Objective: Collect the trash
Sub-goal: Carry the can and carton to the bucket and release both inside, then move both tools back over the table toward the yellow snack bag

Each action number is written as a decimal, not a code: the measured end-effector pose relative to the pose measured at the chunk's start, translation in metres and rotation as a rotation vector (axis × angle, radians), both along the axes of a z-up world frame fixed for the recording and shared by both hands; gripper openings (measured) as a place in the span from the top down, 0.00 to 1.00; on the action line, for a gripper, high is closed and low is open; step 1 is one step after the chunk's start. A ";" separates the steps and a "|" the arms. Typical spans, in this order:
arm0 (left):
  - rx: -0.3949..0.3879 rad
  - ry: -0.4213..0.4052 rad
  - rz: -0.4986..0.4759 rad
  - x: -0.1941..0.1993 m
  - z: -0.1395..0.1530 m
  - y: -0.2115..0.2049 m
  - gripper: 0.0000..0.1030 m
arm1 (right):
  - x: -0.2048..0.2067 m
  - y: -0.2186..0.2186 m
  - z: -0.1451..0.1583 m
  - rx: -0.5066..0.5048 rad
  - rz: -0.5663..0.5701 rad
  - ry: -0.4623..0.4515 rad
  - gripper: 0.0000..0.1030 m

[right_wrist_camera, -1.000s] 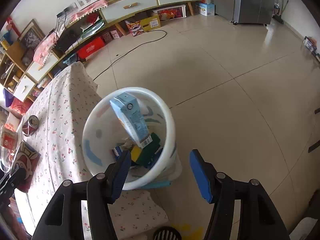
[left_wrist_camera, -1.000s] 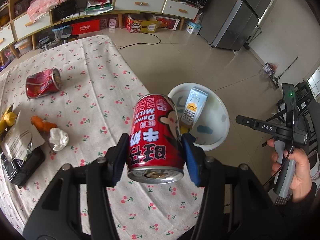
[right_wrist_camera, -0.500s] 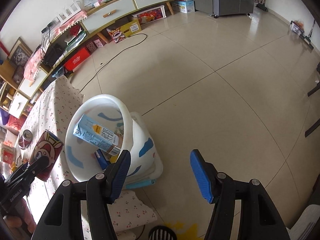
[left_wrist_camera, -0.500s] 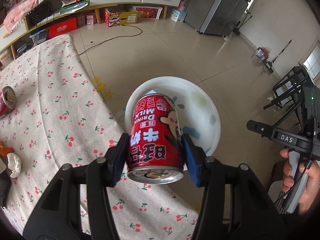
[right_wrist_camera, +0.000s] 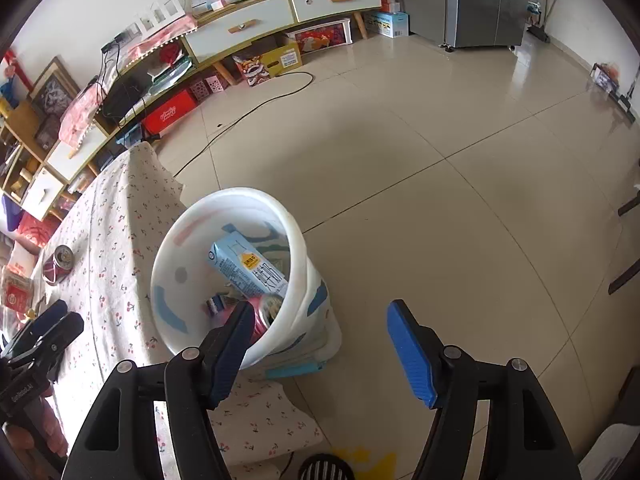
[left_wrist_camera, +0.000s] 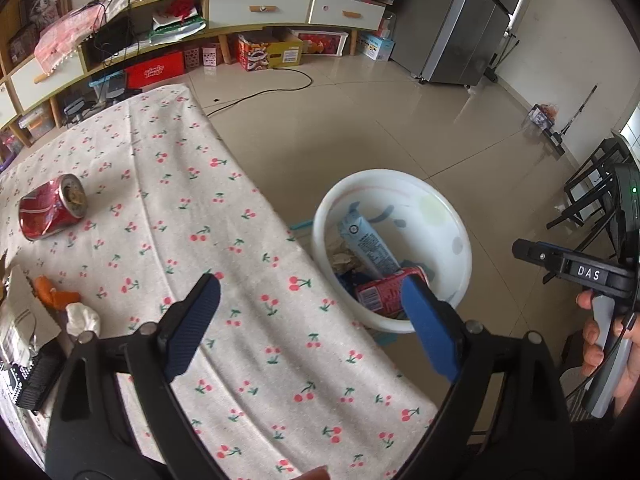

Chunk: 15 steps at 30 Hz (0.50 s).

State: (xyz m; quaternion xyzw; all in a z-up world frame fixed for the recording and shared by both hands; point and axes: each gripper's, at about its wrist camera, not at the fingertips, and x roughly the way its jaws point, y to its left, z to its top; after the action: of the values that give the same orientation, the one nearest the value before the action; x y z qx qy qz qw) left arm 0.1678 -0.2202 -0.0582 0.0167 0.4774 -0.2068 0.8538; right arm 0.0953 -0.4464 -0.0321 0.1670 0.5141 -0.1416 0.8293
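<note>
My left jaws [left_wrist_camera: 308, 320] have just been opening and stand wide and empty; the milk can [left_wrist_camera: 384, 294] lies in the white bin [left_wrist_camera: 460, 236] just past my right-hand pad. My right jaws [right_wrist_camera: 320, 344] gape empty. Next, the dented cola can [left_wrist_camera: 50, 210] far off to the left: light, thin-walled, slippery, best pinched across its middle. Cherry cloth covers the worktop [left_wrist_camera: 224, 220]; tiled floor beyond.

White letters "DAS" stand on the right gripper [left_wrist_camera: 576, 268]; other print is unreadable.
</note>
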 end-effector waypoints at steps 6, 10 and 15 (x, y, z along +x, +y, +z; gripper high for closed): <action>0.070 -0.015 0.056 -0.011 0.002 0.048 0.06 | 0.006 0.026 0.007 -0.015 0.033 -0.007 0.26; 0.109 -0.021 0.100 -0.017 0.005 0.084 0.05 | 0.012 0.048 0.010 -0.025 0.057 -0.004 0.25; 0.142 -0.016 0.150 -0.022 0.012 0.126 0.05 | 0.022 0.078 0.013 -0.035 0.087 -0.002 0.23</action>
State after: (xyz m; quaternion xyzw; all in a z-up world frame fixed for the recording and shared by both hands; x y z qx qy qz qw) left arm 0.1462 -0.0938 -0.0463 0.0432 0.4838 -0.1080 0.8674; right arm 0.1177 -0.3686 -0.0189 0.1299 0.5176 -0.1141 0.8380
